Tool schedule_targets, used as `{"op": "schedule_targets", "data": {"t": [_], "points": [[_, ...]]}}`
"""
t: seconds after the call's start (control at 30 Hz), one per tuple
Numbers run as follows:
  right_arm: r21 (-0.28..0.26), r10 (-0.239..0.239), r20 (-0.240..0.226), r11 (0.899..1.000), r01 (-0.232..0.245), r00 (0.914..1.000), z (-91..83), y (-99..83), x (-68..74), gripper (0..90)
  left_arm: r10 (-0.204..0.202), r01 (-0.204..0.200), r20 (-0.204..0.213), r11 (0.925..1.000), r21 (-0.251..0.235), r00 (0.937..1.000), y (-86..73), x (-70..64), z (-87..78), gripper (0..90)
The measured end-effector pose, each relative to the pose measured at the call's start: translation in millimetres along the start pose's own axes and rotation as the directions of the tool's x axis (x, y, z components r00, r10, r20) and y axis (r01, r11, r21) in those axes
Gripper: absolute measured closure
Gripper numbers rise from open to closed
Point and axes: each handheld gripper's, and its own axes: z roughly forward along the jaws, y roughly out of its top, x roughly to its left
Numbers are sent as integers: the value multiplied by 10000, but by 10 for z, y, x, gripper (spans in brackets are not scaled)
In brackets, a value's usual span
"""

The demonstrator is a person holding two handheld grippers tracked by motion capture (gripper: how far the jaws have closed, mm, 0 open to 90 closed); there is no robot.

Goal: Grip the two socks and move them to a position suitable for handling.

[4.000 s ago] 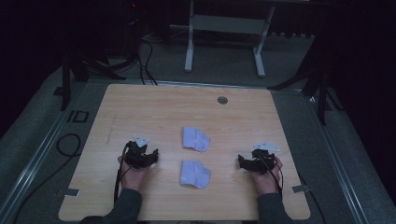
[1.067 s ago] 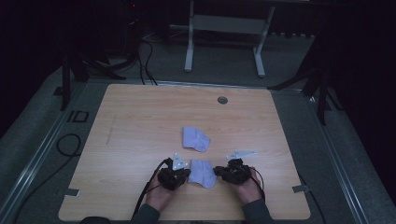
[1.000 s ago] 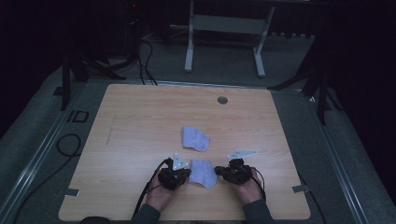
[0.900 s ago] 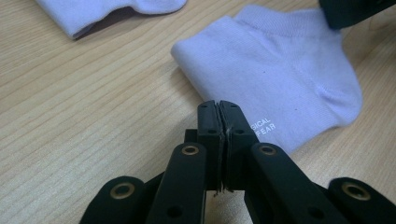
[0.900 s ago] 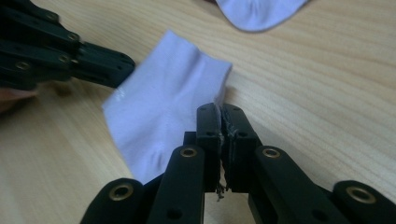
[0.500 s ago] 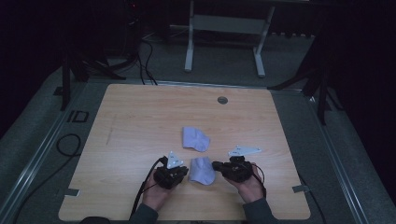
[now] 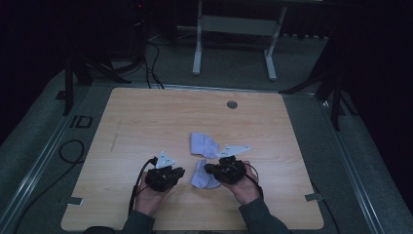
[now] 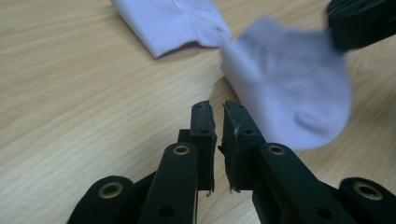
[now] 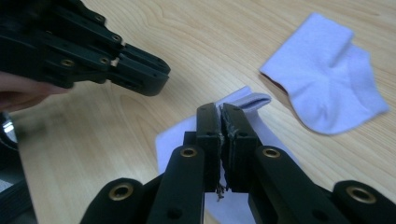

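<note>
Near sock [image 7: 202,174] by tabletop front edge, right gripper [image 9: 222,122] jaws clamped on its edge; left gripper [image 8: 218,122] jaws together, empty. Lift slowly toward far sock [image 7: 204,144], keep edge pinched

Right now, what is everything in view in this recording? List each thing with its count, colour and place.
socks: 2, pale lilac; the far sock lies flat near the table's middle, the near sock lies between the two grippers, close to the front edge.
table: 1, light wood, with a small round grey disc near its far edge.
frame: 1, white metal, on the floor beyond the table.
cables: several, black, on the floor at the far left.
left gripper: 1, black, jaws together with nothing between them, just left of the near sock.
right gripper: 1, black, jaws closed at the near sock's edge.
hands: 2, left hand, right hand, entering from the bottom.
</note>
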Motion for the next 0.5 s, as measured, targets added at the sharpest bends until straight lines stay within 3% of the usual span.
{"op": "schedule_targets", "data": {"t": [0.17,0.27,0.37,0.5], "points": [[339,-289,-112,9990,292,9995,195,143,58,860,110,-116,-192,9995,-283,9998,27,1,-92,836],[283,-406,-589,9987,423,9974,299,199,67,746,120,-138,-382,9989,-452,9992,27,10,-145,842],[-435,-149,-786,9990,115,9968,233,226,10,714,80,-105,-500,9988,-485,9987,19,29,-171,844],[-424,-80,-483,9991,59,9988,152,189,-62,724,103,-125,-463,9988,-467,9989,25,23,-172,844]]}}
